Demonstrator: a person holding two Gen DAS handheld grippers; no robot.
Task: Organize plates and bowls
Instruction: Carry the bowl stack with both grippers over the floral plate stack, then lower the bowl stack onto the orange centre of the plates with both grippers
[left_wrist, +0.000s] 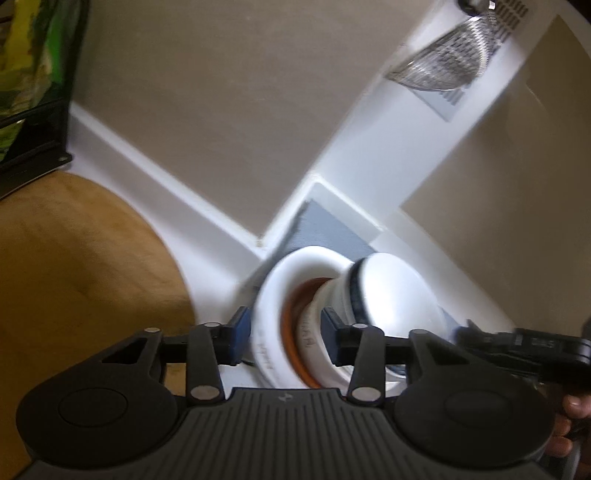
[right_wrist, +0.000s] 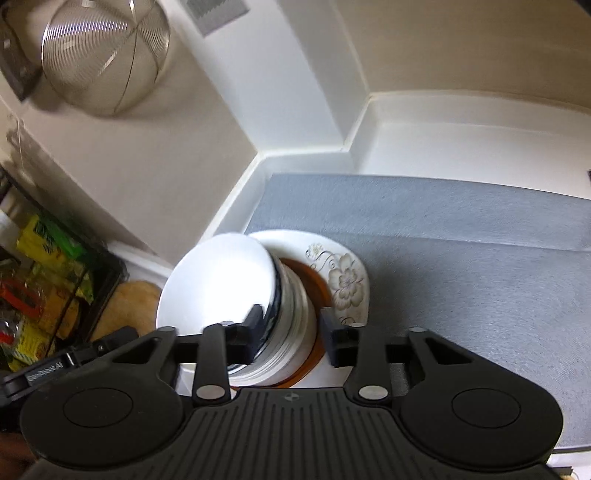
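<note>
A stack of dishes is held tilted on its side between both grippers: a white floral plate (right_wrist: 343, 280), a brown plate (right_wrist: 314, 295) and several nested white bowls (right_wrist: 291, 325), the top one (right_wrist: 218, 284) blue-rimmed. My left gripper (left_wrist: 284, 336) has its blue pads around the white plate (left_wrist: 269, 317), the brown plate (left_wrist: 291, 325) and the bowl feet (left_wrist: 314, 332), touching the stack. My right gripper (right_wrist: 291, 332) straddles the bowl stack; its left pad touches the top bowl's rim, its right pad stands off beside the floral plate. The top bowl (left_wrist: 391, 295) shows inside.
A grey mat (right_wrist: 461, 236) covers a white counter (right_wrist: 443, 144) in a wall corner. A metal mesh strainer (right_wrist: 107, 55) hangs on the wall; it also shows in the left wrist view (left_wrist: 443, 59). A black rack (right_wrist: 48, 291) with colourful packets and a tan mat (left_wrist: 74, 266) lie left.
</note>
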